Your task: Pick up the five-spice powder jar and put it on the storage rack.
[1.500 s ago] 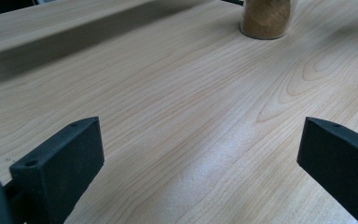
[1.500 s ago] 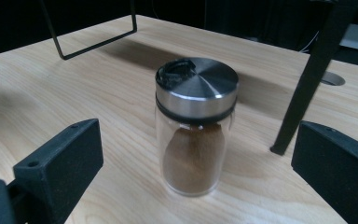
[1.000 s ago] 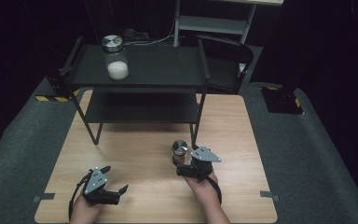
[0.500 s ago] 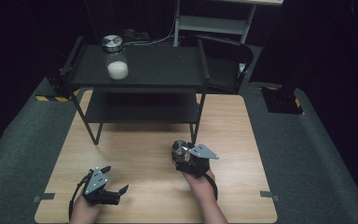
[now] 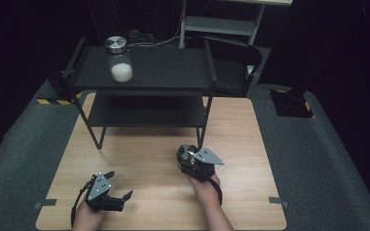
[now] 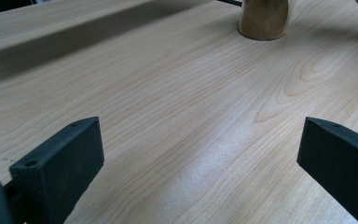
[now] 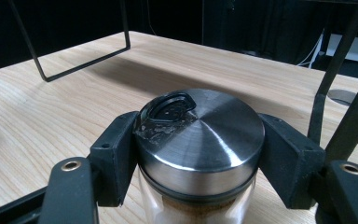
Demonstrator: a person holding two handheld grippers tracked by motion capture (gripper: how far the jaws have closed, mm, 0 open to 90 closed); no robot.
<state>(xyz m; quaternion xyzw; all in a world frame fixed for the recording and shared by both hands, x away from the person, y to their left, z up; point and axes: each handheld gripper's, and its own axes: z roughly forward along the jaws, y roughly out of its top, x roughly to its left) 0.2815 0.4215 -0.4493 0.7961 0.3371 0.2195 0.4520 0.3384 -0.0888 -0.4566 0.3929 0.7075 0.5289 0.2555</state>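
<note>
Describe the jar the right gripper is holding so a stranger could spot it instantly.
On the light wooden table, in front of the black two-tier metal shelf, the right gripper clamps a glass jar with brushed steel lid. It holds brown powder; the shelf's glass jar of white powder doesn't.

The high view looks forward and down from above the person's side, taking in the whole wooden table [image 5: 144,159] with the black shelf rack [image 5: 139,72] at 12 o'clock. The left gripper view skims low over the tabletop [image 6: 177,102], facing a jar [image 6: 263,21] far off at 1 o'clock. The right gripper view sits very close behind that same jar's steel lid [image 7: 200,135], which the high view shares near centre [image 5: 187,153].
</note>
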